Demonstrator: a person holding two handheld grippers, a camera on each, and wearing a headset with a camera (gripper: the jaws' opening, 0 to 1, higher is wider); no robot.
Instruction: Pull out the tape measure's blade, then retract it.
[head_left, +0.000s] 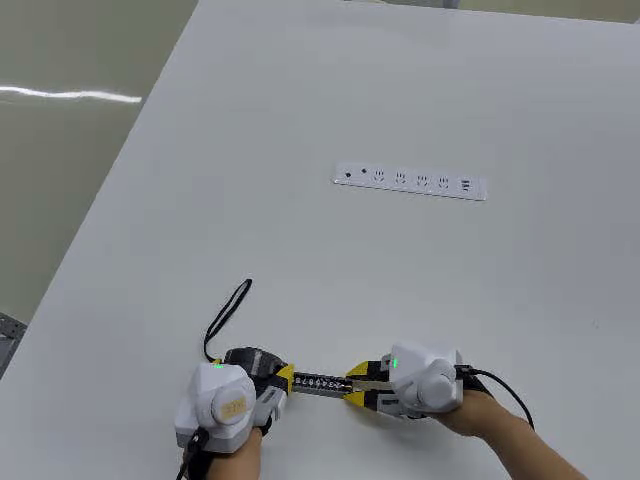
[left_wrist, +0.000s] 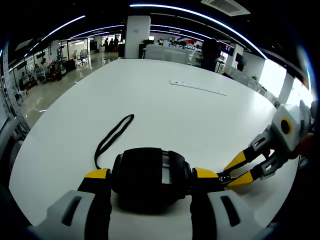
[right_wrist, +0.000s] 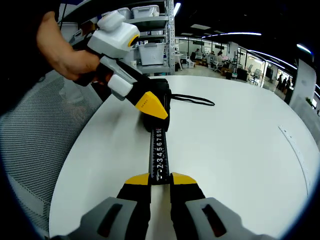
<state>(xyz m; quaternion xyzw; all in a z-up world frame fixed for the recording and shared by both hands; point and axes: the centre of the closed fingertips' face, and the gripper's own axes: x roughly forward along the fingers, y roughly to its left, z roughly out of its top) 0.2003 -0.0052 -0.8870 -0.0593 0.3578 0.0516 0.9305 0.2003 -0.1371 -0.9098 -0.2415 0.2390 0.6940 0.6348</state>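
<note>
My left gripper (left_wrist: 151, 175) clamps the black tape measure case (head_left: 252, 361) on the table (head_left: 400, 280), my right gripper (right_wrist: 160, 179) just beside it pinches the blade (right_wrist: 159, 147) with a short length out: mid-pull, I judge, so next I draw straight away, case held firm.

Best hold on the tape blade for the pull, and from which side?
Its free end, coming end-on from opposite the black tape measure case: the narrow numbered blade runs straight out of it; the right gripper pinches it there.
</note>
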